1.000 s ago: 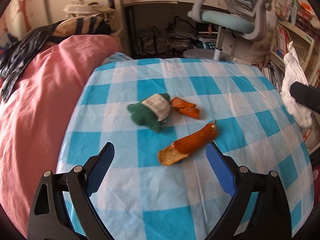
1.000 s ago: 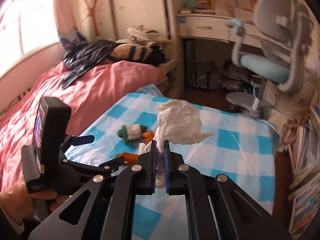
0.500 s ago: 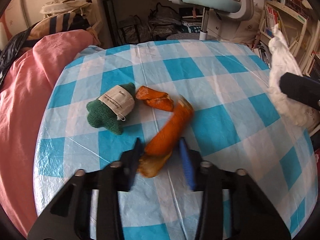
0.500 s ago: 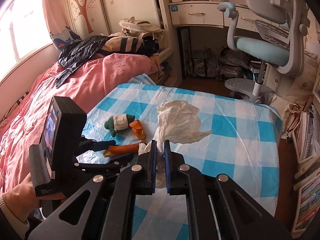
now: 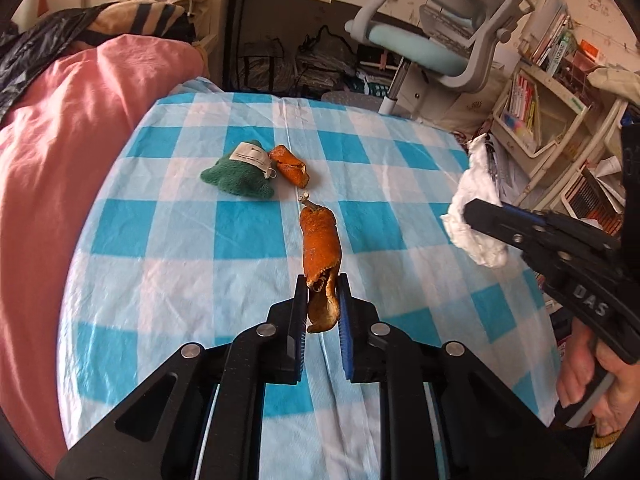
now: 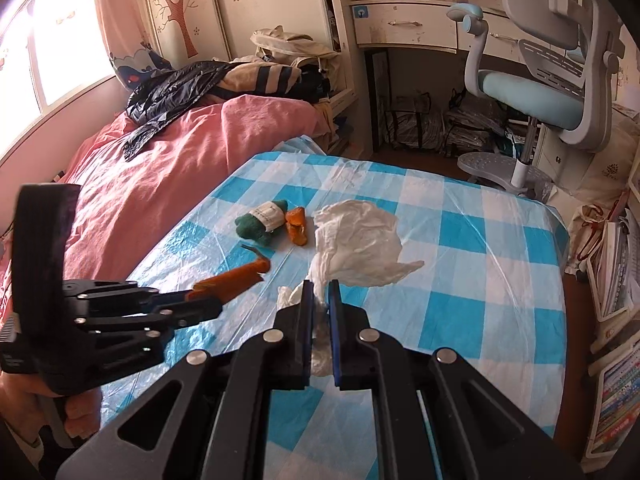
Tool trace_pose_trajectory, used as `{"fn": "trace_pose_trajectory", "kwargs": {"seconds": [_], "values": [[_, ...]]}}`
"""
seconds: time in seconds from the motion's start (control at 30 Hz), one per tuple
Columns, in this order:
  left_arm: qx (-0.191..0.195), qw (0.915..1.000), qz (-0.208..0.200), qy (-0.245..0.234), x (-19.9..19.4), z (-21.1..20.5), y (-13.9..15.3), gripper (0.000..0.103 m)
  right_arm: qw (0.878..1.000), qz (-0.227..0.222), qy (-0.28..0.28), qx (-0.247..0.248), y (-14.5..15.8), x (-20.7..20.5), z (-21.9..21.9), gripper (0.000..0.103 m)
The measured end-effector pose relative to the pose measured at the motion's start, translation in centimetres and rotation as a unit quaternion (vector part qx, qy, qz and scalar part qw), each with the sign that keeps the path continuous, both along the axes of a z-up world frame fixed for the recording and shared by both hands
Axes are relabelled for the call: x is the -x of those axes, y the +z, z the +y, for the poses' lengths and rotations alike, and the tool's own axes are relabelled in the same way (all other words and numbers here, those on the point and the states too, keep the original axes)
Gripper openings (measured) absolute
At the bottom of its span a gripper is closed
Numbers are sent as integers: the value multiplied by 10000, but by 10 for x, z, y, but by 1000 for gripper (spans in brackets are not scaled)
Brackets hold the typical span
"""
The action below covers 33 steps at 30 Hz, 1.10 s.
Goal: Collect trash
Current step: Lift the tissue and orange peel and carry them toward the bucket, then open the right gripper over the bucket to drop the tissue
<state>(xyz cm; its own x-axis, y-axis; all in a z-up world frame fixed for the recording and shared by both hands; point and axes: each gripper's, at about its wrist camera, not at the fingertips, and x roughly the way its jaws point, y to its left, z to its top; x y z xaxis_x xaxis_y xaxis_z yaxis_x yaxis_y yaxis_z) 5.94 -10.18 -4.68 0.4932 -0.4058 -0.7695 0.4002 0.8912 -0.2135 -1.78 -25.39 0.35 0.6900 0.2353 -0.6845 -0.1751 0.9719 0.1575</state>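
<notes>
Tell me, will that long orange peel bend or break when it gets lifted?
The long orange peel, pinched at one end by the left gripper, sticks out straight, so it is probably stiff. Its dry, curled edges suggest it is light, and it might crack if squeezed hard.

The left hand-held gripper (image 5: 322,289) points forward and downward, its two blue-padded fingers (image 5: 344,312) drawn in close. Its jaws have just been closing, and they now pinch the near end of an orange peel (image 5: 321,246), which sticks out ahead of the tips. The right hand-held gripper (image 6: 320,292) also tilts downward, jaws nearly together (only a thin gap shows), clamped on a crumpled white bag (image 6: 360,244) that billows out beyond the tips. In the left wrist view a hand (image 5: 596,376) at the far right edge wraps the right tool's grip. In the right wrist view, part of the other hand (image 6: 24,390) shows at the left edge behind the left tool.
</notes>
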Motion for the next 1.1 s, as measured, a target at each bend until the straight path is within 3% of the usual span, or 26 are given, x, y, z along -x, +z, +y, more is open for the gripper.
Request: {"fn": "trace_pose_trajectory", "kwargs": {"seconds": [0.57,1.1], "values": [[97,9985,-473,276,130,51,31,13,9968,-363,464,540,7,114,60,9],[95,9981,-590,159,178,58,32,11,9918,-289,840,915,-16,175,90,9]]}}
